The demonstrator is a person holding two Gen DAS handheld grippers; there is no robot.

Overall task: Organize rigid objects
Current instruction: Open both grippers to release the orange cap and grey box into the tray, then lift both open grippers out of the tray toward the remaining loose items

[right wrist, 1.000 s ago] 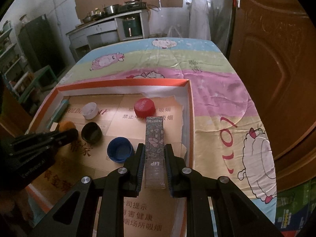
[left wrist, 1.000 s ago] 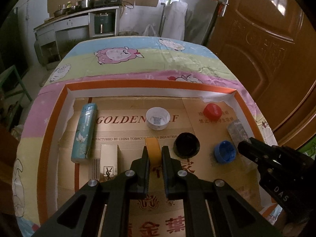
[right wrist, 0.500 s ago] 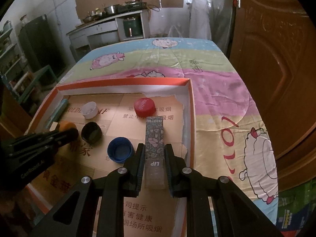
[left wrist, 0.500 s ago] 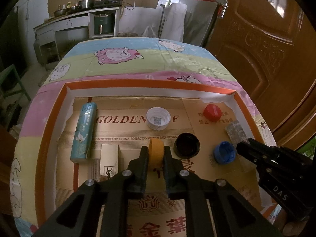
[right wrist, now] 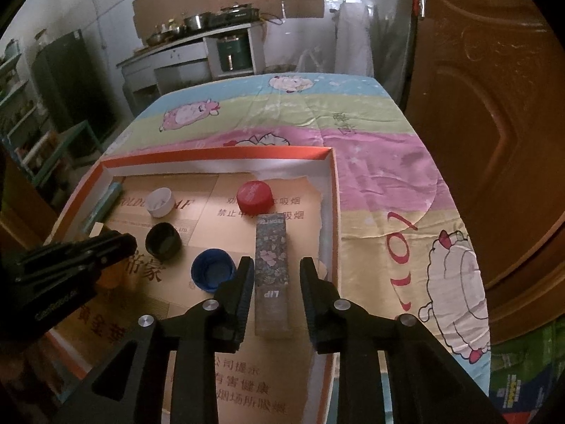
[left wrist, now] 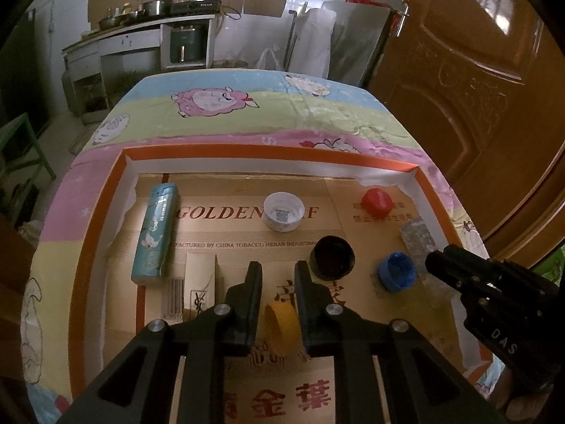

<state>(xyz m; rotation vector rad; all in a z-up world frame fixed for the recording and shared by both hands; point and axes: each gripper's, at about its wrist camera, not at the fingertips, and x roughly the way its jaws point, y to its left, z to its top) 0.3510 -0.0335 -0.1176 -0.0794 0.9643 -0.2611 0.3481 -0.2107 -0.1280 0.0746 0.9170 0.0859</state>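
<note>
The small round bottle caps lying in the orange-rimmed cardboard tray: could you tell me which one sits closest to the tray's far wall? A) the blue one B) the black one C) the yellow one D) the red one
D: in the right wrist view the red round cap lies nearest the orange-rimmed cardboard tray's far wall, beyond the black cap and blue cap; the yellow cap is nearest the camera.

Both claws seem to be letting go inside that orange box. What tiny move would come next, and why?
Probably lift both straight up and back. The left claw is opening around the yellow cap, the right claw around the flowered lip box; both items lie on the cardboard, so a sideways pull might knock them.
</note>
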